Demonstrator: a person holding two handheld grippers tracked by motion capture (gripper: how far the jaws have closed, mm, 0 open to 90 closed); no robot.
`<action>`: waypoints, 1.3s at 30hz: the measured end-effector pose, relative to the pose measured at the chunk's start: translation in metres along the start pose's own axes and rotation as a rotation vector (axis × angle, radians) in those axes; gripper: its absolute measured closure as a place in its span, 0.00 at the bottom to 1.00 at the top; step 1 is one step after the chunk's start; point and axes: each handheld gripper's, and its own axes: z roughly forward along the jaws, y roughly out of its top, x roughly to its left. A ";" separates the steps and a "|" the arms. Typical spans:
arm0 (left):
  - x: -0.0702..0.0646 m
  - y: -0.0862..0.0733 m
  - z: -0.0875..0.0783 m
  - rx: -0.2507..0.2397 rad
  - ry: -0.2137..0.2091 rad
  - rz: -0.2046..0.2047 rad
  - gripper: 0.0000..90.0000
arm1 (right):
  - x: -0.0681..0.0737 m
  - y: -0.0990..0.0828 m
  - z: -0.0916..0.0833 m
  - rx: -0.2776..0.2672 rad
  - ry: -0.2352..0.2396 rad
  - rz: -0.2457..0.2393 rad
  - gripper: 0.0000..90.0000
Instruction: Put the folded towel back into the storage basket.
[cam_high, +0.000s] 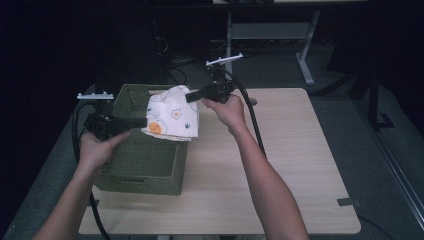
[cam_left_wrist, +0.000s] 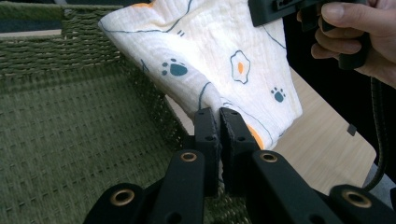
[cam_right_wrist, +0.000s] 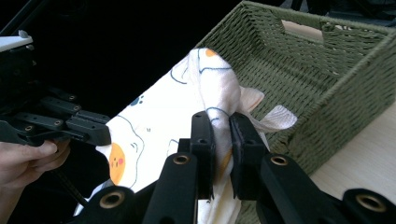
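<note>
Dark floor and black furniture surround a pale wooden table (cam_high: 290, 165), with a grey desk frame standing behind it at twelve o'clock. Over the table's left half, the left gripper (cam_high: 142, 121) is clamped on one edge of a white crinkled cloth printed with fried eggs, paw prints and orange blobs (cam_high: 172, 120); in the left gripper view its two black jaws stand pressed together with the fabric pinched between them (cam_left_wrist: 219, 114) and the cloth (cam_left_wrist: 219, 56) fanning up and away toward twelve o'clock. The right gripper (cam_high: 190, 97) is likewise clenched on the cloth's far corner, at about one o'clock from the left one; in the right gripper view (cam_right_wrist: 220, 122) a bunched fold of the cloth (cam_right_wrist: 154, 121) sits squeezed between its pads. The cloth hangs stretched between the two grippers, clear of the table (its lower hem droops toward the basket's right wall), above the right rim of a green woven rectangular basket (cam_high: 145, 160). That basket rests on the table's left side, at nine o'clock from the table's centre, its woven floor (cam_left_wrist: 70, 140) showing bare in the left gripper view and a handle slot cut in its end wall (cam_right_wrist: 303, 28). Black cables trail from both grippers, and a grey three-cornered plate sits atop each
</note>
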 end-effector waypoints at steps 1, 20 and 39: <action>0.002 -0.001 -0.002 -0.002 0.001 -0.004 0.96 | 0.002 0.001 0.004 0.004 0.000 -0.002 0.90; 0.018 -0.009 -0.018 0.001 0.033 -0.019 0.96 | 0.007 0.002 0.034 0.024 0.027 0.002 0.90; 0.034 -0.025 -0.027 0.014 0.057 -0.048 0.96 | 0.010 -0.002 0.062 0.042 0.038 0.014 0.90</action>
